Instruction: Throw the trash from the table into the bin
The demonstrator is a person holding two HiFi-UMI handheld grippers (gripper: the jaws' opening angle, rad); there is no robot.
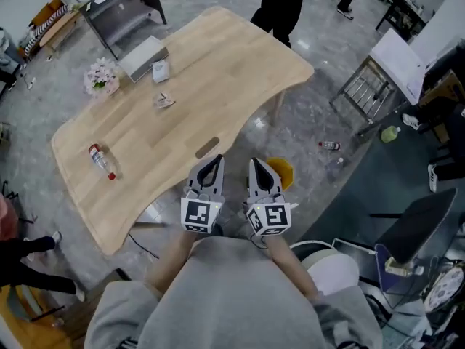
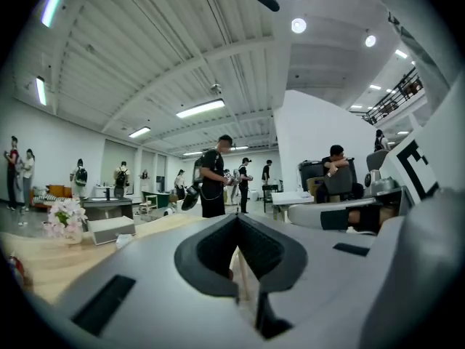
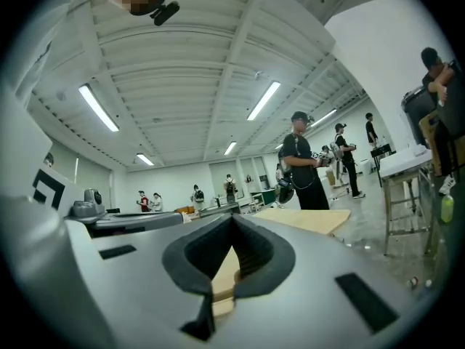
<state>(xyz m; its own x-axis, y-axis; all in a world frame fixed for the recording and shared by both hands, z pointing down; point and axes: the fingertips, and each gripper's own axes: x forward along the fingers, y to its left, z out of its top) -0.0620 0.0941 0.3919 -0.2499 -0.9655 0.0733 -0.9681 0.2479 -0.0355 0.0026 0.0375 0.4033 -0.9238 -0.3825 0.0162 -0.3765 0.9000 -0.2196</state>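
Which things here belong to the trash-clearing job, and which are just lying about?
Job: red-capped bottle, crumpled wrapper and small packet on the table; possibly the yellow container beside it.
Lying about: flowers, grey box, floor bottle, standing person.

The wooden worktop has a small bottle with a red cap lying near its left end. A crumpled wrapper lies further in. By the far edge are a grey box, a small packet and pink flowers.
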